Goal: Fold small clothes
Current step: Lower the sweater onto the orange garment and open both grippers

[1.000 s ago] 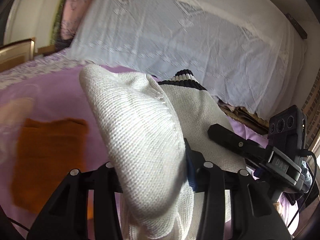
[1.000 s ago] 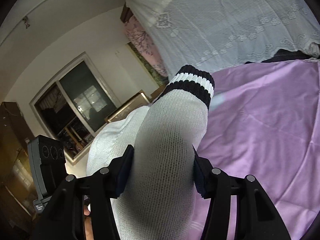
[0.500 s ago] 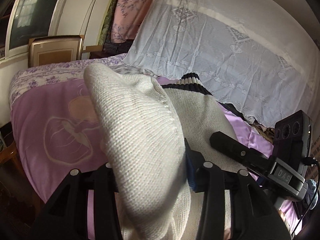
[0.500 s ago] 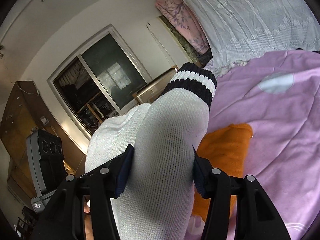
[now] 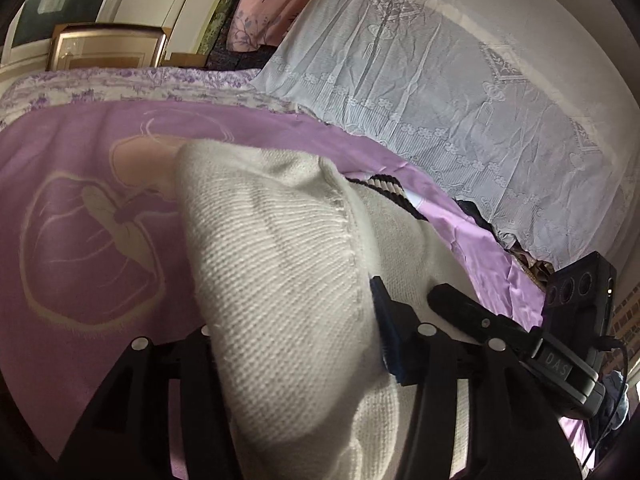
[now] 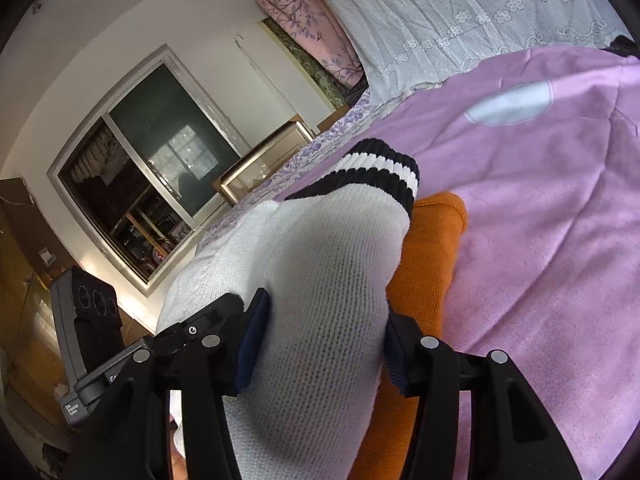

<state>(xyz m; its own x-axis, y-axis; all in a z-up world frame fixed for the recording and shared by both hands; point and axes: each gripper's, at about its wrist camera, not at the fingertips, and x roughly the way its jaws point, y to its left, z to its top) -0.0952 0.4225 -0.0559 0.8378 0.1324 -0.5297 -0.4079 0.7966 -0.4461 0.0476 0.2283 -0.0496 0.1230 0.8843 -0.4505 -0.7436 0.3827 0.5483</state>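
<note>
A white knit garment [image 5: 272,240] with a black-and-white striped cuff [image 5: 386,186] is bunched between both grippers, just above the purple blanket [image 5: 80,240]. My left gripper [image 5: 292,312] grips one fold; its jaws are opening, with the blue pad still against the knit. In the right wrist view my right gripper [image 6: 326,312] has both pads pressed on the garment [image 6: 328,248], its jaws closing, and the cuff [image 6: 376,172] points away. A folded orange cloth [image 6: 432,248] lies on the blanket [image 6: 540,220] right under and beside the garment.
A white lace cover [image 5: 440,100] drapes over a pile at the far side of the bed, with pink floral pillows [image 5: 280,12] behind. A gold-framed board [image 5: 108,50] stands past the bed's edge. A dark window [image 6: 152,176] fills the wall to the left.
Both grippers have come down toward the blanket with the garment held between them. The orange cloth now lies right under the garment in the right wrist view.
</note>
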